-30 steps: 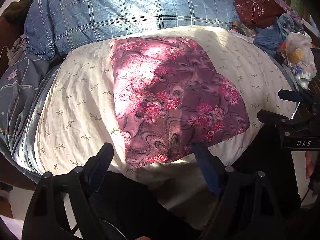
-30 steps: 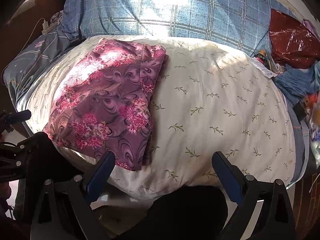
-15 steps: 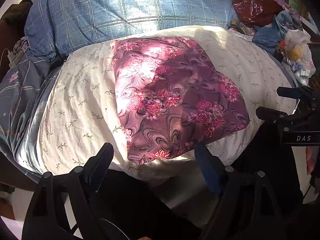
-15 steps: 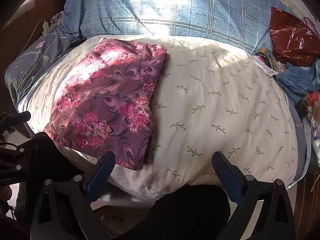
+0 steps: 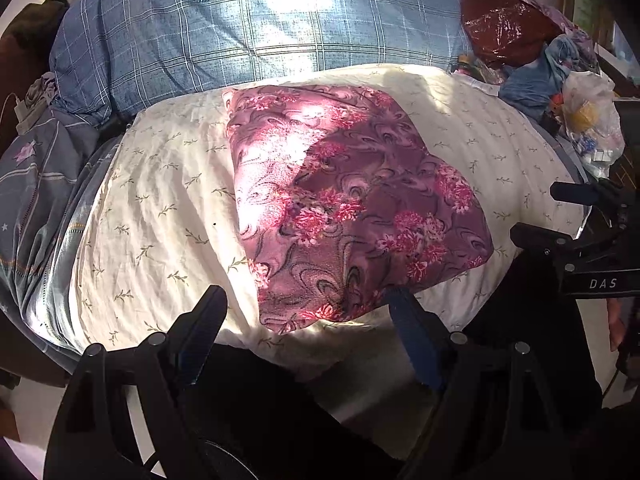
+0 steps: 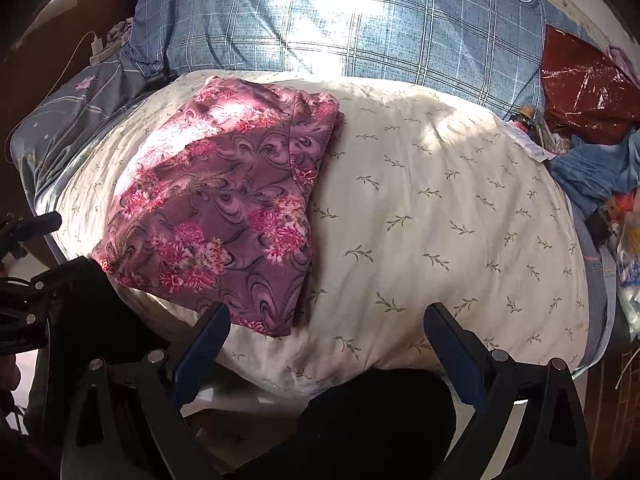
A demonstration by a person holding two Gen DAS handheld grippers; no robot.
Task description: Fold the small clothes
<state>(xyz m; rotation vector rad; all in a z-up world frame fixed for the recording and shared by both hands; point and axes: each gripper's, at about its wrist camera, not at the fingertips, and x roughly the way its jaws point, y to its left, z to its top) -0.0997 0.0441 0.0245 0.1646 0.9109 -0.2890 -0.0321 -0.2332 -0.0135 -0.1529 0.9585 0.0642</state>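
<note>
Both tools are held wide apart and empty, off the near edge of the bed. The left tool is nearer: the purple floral garment's near hem lies just beyond and between its fingers. From the right tool the garment lies forward-left. It rests folded on the cream leaf-print pillow, long axis running away toward the blue plaid pillow.

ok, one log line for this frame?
left tool: open, empty | right tool: open, empty | floral garment: folded, flat on cream pillow | contact: none
</note>
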